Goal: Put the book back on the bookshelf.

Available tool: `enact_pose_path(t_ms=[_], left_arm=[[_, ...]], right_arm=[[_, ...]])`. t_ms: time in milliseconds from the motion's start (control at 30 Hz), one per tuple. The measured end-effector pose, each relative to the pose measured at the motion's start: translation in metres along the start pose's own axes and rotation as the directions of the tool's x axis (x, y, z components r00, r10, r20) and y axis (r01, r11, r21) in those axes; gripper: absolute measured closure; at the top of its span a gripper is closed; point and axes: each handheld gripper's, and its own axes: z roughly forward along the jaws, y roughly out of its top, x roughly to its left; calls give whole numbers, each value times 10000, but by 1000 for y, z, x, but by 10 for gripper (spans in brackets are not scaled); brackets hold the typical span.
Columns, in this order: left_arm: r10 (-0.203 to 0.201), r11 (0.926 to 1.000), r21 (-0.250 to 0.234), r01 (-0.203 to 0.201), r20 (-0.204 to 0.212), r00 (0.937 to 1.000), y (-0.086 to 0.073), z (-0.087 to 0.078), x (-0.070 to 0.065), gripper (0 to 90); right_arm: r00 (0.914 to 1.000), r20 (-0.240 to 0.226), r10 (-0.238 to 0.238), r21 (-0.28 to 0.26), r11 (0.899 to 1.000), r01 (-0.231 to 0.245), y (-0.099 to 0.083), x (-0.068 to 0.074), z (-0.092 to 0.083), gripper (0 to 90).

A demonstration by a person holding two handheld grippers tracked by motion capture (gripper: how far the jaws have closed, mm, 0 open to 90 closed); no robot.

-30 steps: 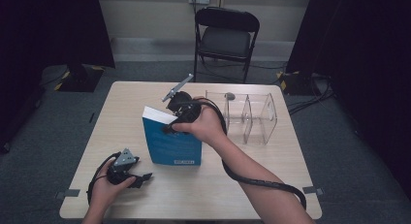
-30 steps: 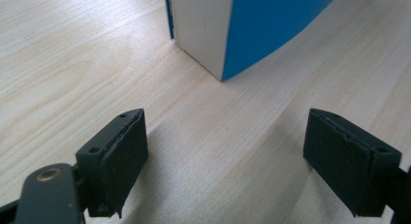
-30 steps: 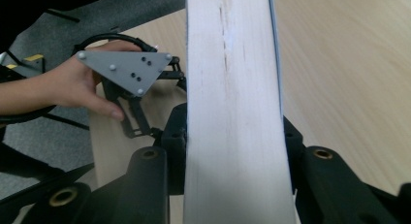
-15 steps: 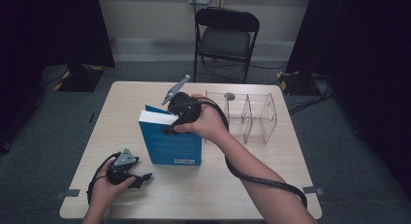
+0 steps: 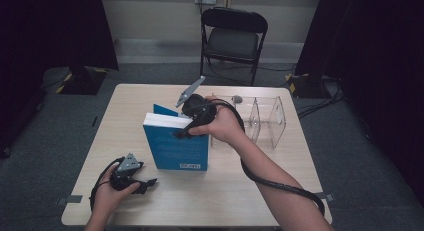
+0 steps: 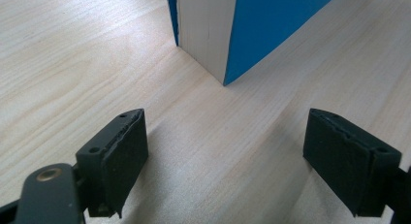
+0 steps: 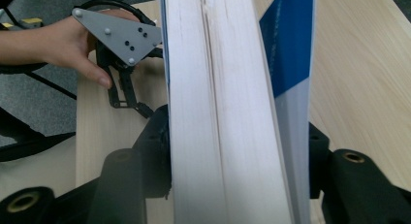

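A thick blue book stands upright on the table, its white page block facing up. My right gripper reaches down over the book's top edge and its jaws straddle the book. They have just been opening, with the book between them. The rear cover splays away from the pages toward the right jaw. My left gripper rests on the table at the front left. Its jaws are wide apart with nothing between them, aimed at the book's lower corner.
A clear plastic divider rack stands just right of the book, behind my right hand. A black folding chair sits beyond the far edge of the table. A cable loops round the right forearm.
The right gripper's jaws have widened over the book's top, and the rear blue cover now stands away from the pages. The left hand and its gripper have not moved.
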Motion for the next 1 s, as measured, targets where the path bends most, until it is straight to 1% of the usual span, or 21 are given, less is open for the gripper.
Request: enact_pose_path(t_ms=[33, 133, 167, 200, 233, 300, 333, 367, 400, 433, 467, 500, 533, 600, 667, 700, 767, 800, 833, 933, 1000], left_arm=[[-3, 10000, -45, 3, -18, 10000, 0, 0, 0, 159], [-4, 10000, -46, 4, -18, 10000, 0, 0, 0, 159], [-4, 10000, -47, 4, -17, 10000, 0, 0, 0, 159], [-4, 10000, -47, 4, -17, 10000, 0, 0, 0, 159], [-4, 10000, -45, 4, -17, 10000, 0, 0, 0, 159], [-3, 10000, -45, 3, -18, 10000, 0, 0, 0, 159], [-4, 10000, -49, 4, -21, 10000, 0, 0, 0, 159], [-4, 10000, -49, 4, -19, 10000, 0, 0, 0, 159], [-4, 10000, -49, 4, -19, 10000, 0, 0, 0, 159], [30, 10000, -28, -30, -2, 10000, 0, 0, 0, 161], [-97, 9999, -78, 97, 2, 10000, -1, 1, -1, 161], [-94, 9999, -74, 94, 9, 10000, -1, 1, -1, 162], [-63, 10000, -68, 63, 15, 10000, -1, 0, -1, 162], [-86, 9999, -85, 87, 21, 10000, -1, 1, -1, 162], [-100, 9999, -89, 100, 26, 9999, -1, 1, -1, 161], [-26, 10000, -61, 26, 13, 10000, 0, 0, -1, 161], [-98, 9999, -90, 99, 25, 9999, -1, 1, -1, 161], [-42, 10000, -74, 42, 10, 10000, -1, 1, -1, 161], [-83, 9999, -89, 83, 18, 10000, -1, 1, -1, 161], [-93, 9999, -88, 93, 24, 10000, -1, 1, -1, 161], [-93, 9999, -84, 93, 27, 10000, -1, 1, -1, 161]], right_arm=[[10000, -84, 2, 16, 10000, -2, -4, -2, 0, 455], [9998, -64, 203, 153, 9997, -202, -9, -2, -1, 451], [9998, -76, 168, 186, 9997, -167, -11, -3, 0, 461], [9998, -76, 168, 186, 9997, -167, -11, -3, 0, 461], [9997, -169, 188, 193, 9996, -185, -13, -4, 0, 465], [9996, -111, 247, 42, 9997, -246, -16, -4, 0, 483], [9995, -158, 259, 42, 9997, -259, -17, -4, 1, 492], [9998, -41, 191, -50, 9998, -192, -17, -3, 2, 501], [9998, -80, 198, 13, 9998, -198, -16, -2, 3, 514], [9994, -127, 313, 64, 9995, -312, -15, -1, 4, 518], [9994, -127, 313, 64, 9995, -312, -15, -1, 4, 518], [9988, -208, 436, 47, 9990, -435, -15, -1, 6, 528], [9987, -324, 399, 111, 9992, -396, -15, -1, 6, 549], [9990, -427, 162, 96, 9998, -158, -15, 1, 8, 571], [9992, -393, 78, 99, 9999, -74, -15, 2, 8, 569], [9992, -337, 237, 155, 9996, -232, -15, 4, 9, 566], [9989, -335, 320, 195, 9993, -314, -15, 4, 9, 557], [9983, -298, 504, 295, 9983, -495, -15, 5, 11, 533], [9981, -139, 600, 422, 9973, -593, -15, 7, 13, 530], [9988, -107, 478, 354, 9982, -474, -15, 8, 13, 533], [9986, 38, 535, 319, 9981, -536, -15, 10, 13, 517]])
